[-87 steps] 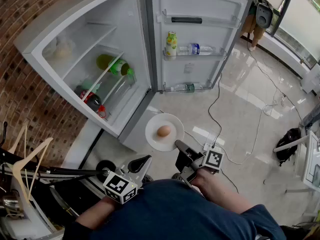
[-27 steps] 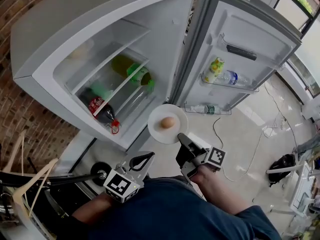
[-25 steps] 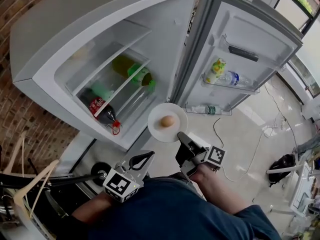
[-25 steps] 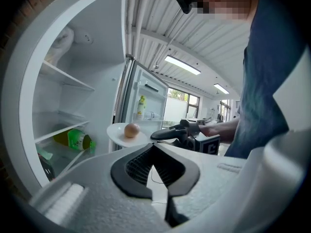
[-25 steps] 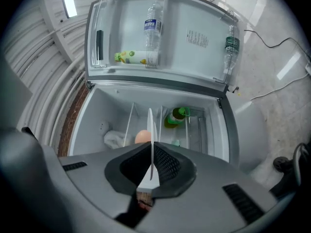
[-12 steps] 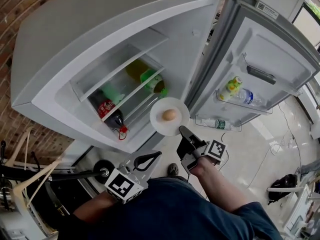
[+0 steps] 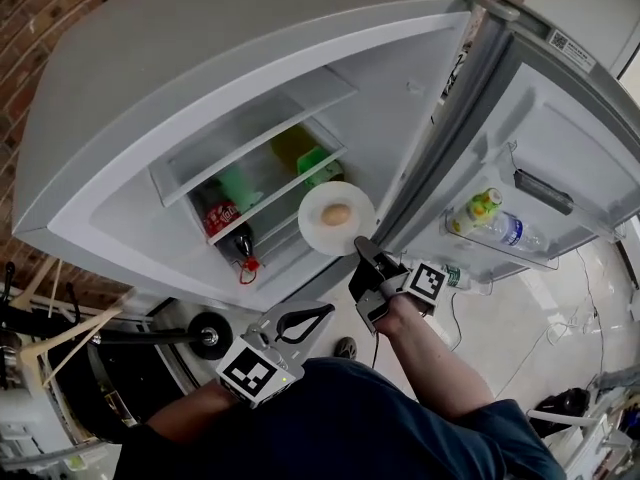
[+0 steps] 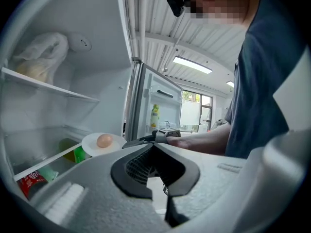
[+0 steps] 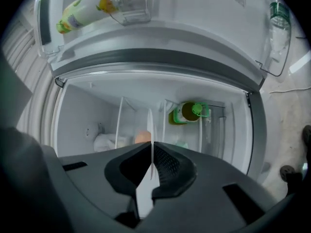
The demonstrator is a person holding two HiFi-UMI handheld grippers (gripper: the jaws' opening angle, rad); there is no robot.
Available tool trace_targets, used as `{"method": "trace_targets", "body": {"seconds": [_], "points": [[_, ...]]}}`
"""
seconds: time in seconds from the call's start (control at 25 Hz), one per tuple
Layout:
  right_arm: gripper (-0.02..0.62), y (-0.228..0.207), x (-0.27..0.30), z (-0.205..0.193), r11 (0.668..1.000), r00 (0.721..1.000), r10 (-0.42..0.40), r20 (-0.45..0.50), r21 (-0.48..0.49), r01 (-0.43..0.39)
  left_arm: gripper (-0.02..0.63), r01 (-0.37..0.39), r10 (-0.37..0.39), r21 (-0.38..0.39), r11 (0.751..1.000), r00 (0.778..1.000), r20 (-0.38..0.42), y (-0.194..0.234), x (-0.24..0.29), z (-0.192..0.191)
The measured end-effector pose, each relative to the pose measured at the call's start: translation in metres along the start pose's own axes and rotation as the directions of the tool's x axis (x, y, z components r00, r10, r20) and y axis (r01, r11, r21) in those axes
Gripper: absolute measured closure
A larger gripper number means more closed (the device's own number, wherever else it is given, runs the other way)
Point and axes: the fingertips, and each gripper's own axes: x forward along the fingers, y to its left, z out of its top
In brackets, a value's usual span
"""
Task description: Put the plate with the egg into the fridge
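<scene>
Head view: a white plate [image 7: 337, 218] carrying one brown egg [image 7: 336, 213] hovers at the mouth of the open fridge [image 7: 200, 68], by the front edge of a shelf [image 7: 262, 196]. The right gripper [image 7: 358, 245] is clenched on the plate's rim at 5 o'clock. The left gripper [image 7: 325, 313], at 7 o'clock, is closed on nothing. The plate is best held level so the egg cannot roll, slid onto bare shelf clear of the green bottle [image 7: 320, 161] at 11 o'clock, then released. The fridge door [image 7: 560, 148] stands open at 3 o'clock, and a brick wall [image 7: 40, 8] lies at 10 o'clock.
</scene>
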Motion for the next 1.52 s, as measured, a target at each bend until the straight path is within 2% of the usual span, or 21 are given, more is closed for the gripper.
{"method": "trace_targets", "body": {"seconds": [0.44, 0.8, 1.12, 1.32, 1.52], "points": [[0.575, -0.004, 0.071, 0.025, 1.0, 0.999, -0.005, -0.035, 0.013, 0.005, 0.607, -0.071, 0.071, 0.012, 0.997, 0.997, -0.015, 0.011, 0.01, 0.003], [0.575, -0.007, 0.112, 0.035, 0.999, 0.998, -0.047, -0.034, 0.006, 0.047, 0.607, -0.117, 0.118, 0.018, 0.993, 0.992, -0.035, 0.017, 0.006, -0.004], [0.574, -0.016, 0.139, 0.043, 0.995, 0.995, -0.097, -0.013, 0.022, 0.097, 0.607, -0.131, 0.131, -0.016, 0.991, 0.991, -0.006, 0.019, 0.001, -0.009], [0.572, -0.018, 0.153, 0.045, 0.993, 0.993, -0.116, -0.005, 0.023, 0.116, 0.607, -0.127, 0.127, 0.011, 0.992, 0.991, -0.04, 0.022, -0.002, -0.01], [0.572, -0.021, 0.166, 0.05, 0.992, 0.992, -0.123, 0.018, 0.037, 0.123, 0.607, -0.125, 0.125, -0.016, 0.992, 0.992, -0.009, 0.024, -0.005, -0.014]]}}
